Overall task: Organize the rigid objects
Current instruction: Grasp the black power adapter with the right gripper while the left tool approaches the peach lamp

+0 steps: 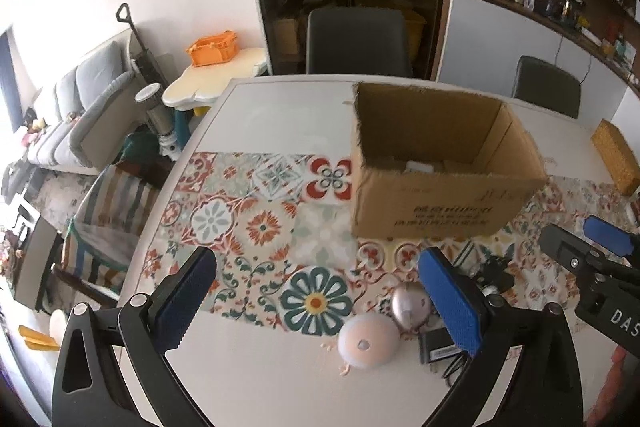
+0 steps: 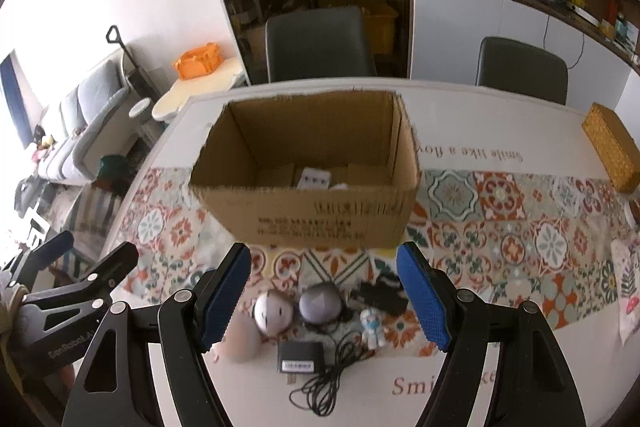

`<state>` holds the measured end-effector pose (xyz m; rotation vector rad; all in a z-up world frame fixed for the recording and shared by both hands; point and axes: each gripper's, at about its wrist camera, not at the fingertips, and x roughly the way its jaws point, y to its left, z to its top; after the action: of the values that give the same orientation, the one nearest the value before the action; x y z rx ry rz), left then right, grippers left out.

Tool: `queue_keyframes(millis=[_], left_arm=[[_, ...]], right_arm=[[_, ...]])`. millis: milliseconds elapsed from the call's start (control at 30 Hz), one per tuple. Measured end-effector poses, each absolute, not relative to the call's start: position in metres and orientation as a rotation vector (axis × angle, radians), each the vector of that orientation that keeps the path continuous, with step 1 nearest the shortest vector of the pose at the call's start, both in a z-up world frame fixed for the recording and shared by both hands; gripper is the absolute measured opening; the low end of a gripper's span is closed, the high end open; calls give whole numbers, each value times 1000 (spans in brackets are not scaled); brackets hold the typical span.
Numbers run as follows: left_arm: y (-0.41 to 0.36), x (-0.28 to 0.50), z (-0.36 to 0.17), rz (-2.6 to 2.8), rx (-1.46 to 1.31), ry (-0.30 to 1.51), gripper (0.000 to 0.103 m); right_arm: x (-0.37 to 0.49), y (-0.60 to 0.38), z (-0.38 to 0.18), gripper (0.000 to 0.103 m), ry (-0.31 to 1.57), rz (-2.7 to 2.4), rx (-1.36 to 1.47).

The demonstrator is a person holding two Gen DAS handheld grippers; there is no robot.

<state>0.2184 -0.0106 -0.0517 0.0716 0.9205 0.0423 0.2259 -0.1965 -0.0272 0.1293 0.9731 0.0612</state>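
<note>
An open cardboard box (image 2: 320,219) stands on the patterned table, with a few items inside; it also shows in the left wrist view (image 1: 440,203). In front of it lie a pale pink round object (image 1: 366,341), a silver dome (image 2: 273,311), a grey dome (image 2: 320,303), a black power adapter (image 2: 300,357) with a cable (image 2: 324,383), a small white-blue figure (image 2: 372,325) and a black item (image 2: 382,293). My right gripper (image 2: 324,303) is open above these things. My left gripper (image 1: 316,303) is open to their left, empty.
A woven yellow box (image 2: 610,147) sits at the table's far right. Two dark chairs (image 2: 320,43) stand behind the table. A sofa (image 1: 80,115) and a small cream side table with an orange crate (image 1: 212,49) are to the left.
</note>
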Motion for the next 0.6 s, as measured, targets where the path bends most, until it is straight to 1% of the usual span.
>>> queue_keyframes(millis=[233,600], left_arm=[[4,205,-77,89,50,969,103],[24,198,-120,107,-31,1114,103]], right_arm=[[217,-183,-53,75,1062,101,101],[223,-161,-97,75,1244,198,95]])
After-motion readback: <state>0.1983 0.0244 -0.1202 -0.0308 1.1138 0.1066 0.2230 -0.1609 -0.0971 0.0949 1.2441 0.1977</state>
